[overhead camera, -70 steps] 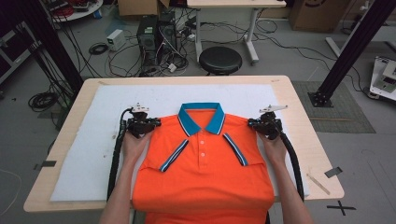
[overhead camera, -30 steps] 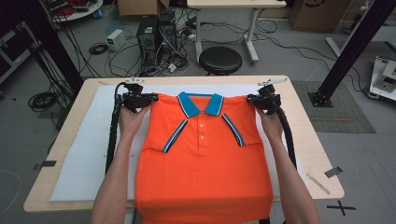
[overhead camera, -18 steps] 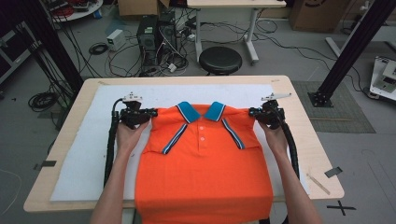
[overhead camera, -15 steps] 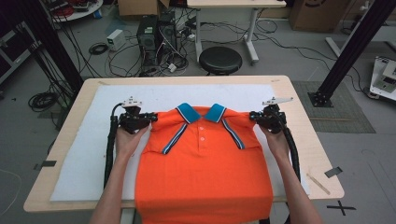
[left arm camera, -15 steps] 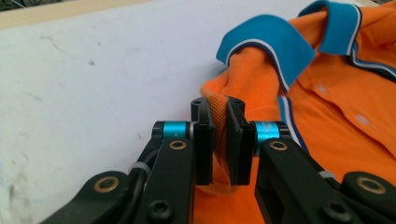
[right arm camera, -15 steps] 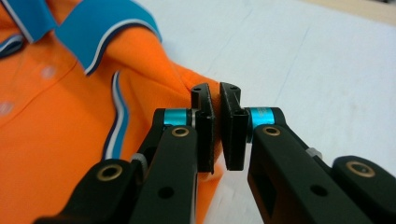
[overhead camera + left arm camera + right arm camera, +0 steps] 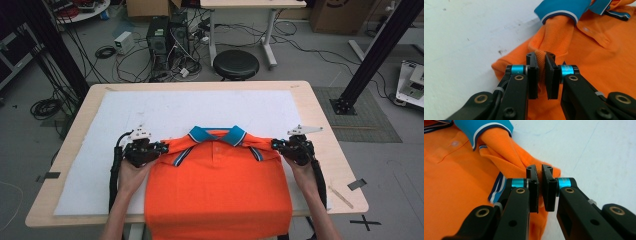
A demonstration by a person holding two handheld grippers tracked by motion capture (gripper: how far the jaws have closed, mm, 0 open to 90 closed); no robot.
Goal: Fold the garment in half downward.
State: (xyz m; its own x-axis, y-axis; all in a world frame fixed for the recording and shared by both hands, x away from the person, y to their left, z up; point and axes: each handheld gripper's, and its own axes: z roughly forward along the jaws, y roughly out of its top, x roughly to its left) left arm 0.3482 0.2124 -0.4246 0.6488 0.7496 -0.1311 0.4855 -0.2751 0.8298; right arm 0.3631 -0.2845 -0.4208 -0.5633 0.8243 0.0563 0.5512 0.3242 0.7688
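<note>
An orange polo shirt [image 7: 218,185] with a blue collar [image 7: 217,134] lies face up on the white sheet, its hem hanging over the near table edge. My left gripper [image 7: 161,148] is shut on the shirt's left shoulder; in the left gripper view a pinched fold of the orange shirt [image 7: 556,37] sits between the pads of the left gripper [image 7: 541,75]. At the opposite shoulder my right gripper [image 7: 276,145] is shut on the cloth, and the right gripper view shows my right gripper [image 7: 539,192] clamping a fold of the shirt [image 7: 506,152]. The sleeves are folded under.
A white sheet [image 7: 150,110] covers most of the wooden table [image 7: 330,130]. A small stick [image 7: 341,196] lies near the table's right front corner. Beyond the far edge stand a black stool [image 7: 236,64], computer cases and cables on the floor.
Both grippers have pulled the shirt's shoulders toward the near edge of the table. The collar has come along, and more of the white sheet shows behind it.
</note>
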